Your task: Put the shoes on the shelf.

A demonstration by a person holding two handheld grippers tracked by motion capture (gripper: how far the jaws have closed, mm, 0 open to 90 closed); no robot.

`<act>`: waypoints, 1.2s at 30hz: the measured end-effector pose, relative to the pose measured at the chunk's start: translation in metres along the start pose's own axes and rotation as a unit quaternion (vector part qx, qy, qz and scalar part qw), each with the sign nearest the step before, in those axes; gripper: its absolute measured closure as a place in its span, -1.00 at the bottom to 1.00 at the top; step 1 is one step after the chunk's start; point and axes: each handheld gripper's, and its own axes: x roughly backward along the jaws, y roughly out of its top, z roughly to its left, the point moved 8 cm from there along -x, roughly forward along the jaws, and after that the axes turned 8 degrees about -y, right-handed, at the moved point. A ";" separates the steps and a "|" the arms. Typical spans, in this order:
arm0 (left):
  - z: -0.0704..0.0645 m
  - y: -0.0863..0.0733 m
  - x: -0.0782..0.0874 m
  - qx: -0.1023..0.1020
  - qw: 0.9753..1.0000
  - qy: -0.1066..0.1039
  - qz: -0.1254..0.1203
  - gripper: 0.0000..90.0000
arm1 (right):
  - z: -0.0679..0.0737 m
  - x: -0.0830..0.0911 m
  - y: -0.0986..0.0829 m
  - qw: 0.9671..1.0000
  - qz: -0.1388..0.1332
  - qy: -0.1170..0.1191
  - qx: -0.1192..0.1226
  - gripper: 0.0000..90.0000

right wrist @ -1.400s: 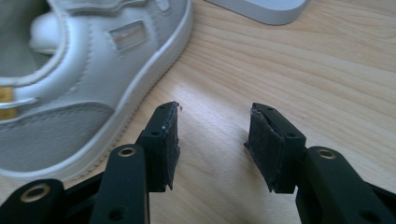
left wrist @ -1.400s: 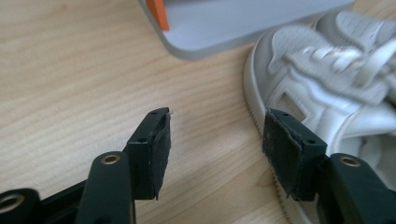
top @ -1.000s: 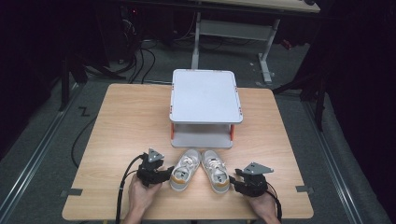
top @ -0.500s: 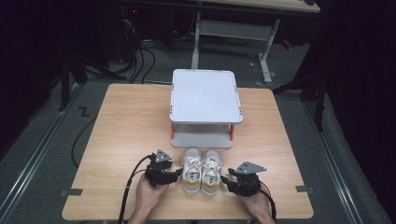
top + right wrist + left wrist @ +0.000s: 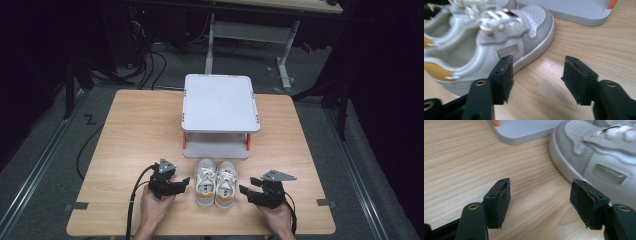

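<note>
Jaws apart, both grippers | left gripper (image 5: 186,182), right gripper (image 5: 243,190) flank shoes (image 5: 216,182) | bare table (image 5: 130,130) outward

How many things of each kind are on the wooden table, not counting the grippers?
Small white sneakers with yellow heels: 2 (left shoe, right shoe)
Grey two-level rack with orange corners: 1
Total: 3

Shoes (image 5: 216,183) before rack (image 5: 219,116), between left gripper (image 5: 184,183), right gripper (image 5: 243,190).
</note>
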 end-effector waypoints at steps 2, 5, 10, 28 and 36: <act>0.005 -0.003 0.000 -0.001 1.000 0.013 0.003 -0.29 | 0.003 0.006 0.004 1.000 -0.004 0.003 -0.002 -0.20; 0.011 -0.005 0.000 -0.005 0.999 0.033 -0.002 -0.30 | 0.012 0.014 0.012 1.000 -0.012 0.011 0.005 -0.24; 0.016 -0.007 -0.001 -0.030 0.997 0.067 -0.007 -0.31 | 0.035 0.023 0.030 0.998 -0.007 0.023 0.056 -0.15; 0.016 -0.008 0.000 -0.026 0.997 0.079 -0.004 -0.39 | 0.065 0.020 0.065 0.989 0.089 0.025 0.114 0.10; 0.016 -0.009 0.000 -0.023 0.996 0.081 -0.004 -0.41 | 0.079 0.013 0.063 0.989 0.127 0.019 0.072 0.15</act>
